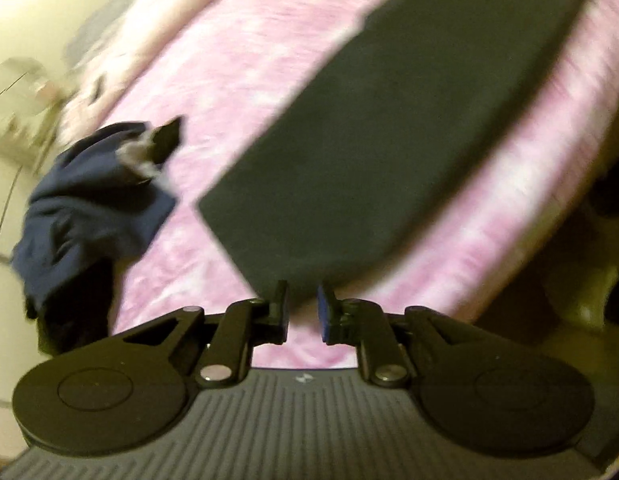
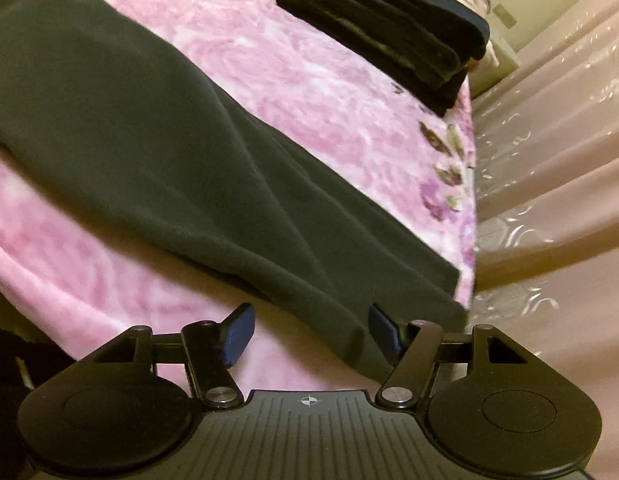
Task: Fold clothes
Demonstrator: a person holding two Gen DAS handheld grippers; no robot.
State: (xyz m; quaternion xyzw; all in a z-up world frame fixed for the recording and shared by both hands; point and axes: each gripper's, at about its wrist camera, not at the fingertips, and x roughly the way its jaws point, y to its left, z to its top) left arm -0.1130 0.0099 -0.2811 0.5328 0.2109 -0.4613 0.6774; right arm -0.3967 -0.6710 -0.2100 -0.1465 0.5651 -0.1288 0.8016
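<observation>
A dark grey-green garment (image 1: 389, 132) lies spread flat on a pink blanket (image 1: 229, 80). My left gripper (image 1: 302, 312) hovers at the garment's near edge with a narrow gap between its pads and nothing in it. In the right wrist view the same garment (image 2: 169, 140) runs diagonally across the blanket (image 2: 309, 80). My right gripper (image 2: 311, 332) is wide open, and the garment's near corner lies between its fingers, close to the right pad (image 2: 383, 330).
A crumpled navy garment (image 1: 89, 208) lies at the blanket's left edge. A stack of folded dark clothes (image 2: 389, 28) sits at the far right of the bed. Pale patterned curtains (image 2: 549, 180) hang along the right side.
</observation>
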